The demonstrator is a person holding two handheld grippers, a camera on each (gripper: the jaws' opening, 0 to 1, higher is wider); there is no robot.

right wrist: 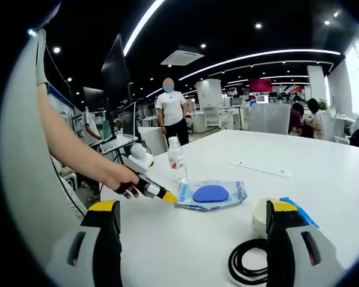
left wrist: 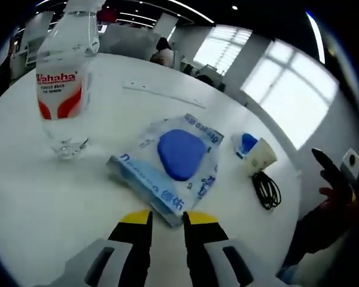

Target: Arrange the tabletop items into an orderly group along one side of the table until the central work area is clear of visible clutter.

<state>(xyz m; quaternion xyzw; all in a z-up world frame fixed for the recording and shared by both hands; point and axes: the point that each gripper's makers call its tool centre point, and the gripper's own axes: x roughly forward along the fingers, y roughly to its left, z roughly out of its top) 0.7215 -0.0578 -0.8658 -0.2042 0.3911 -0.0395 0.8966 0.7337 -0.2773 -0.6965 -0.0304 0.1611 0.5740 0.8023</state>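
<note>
A blue-and-white wet wipes pack lies flat on the round white table. My left gripper has its yellow-tipped jaws drawn close on the pack's near corner. A clear Wahaha water bottle stands upright beyond the pack. A paper cup stands with a small blue item beside it. A coiled black cable lies next to the cup. My right gripper is wide open, with nothing between its jaws.
A thin white strip lies on the far part of the table. A person's arm holds the left gripper. A person stands beyond the table among desks and monitors. More people sit at the back right.
</note>
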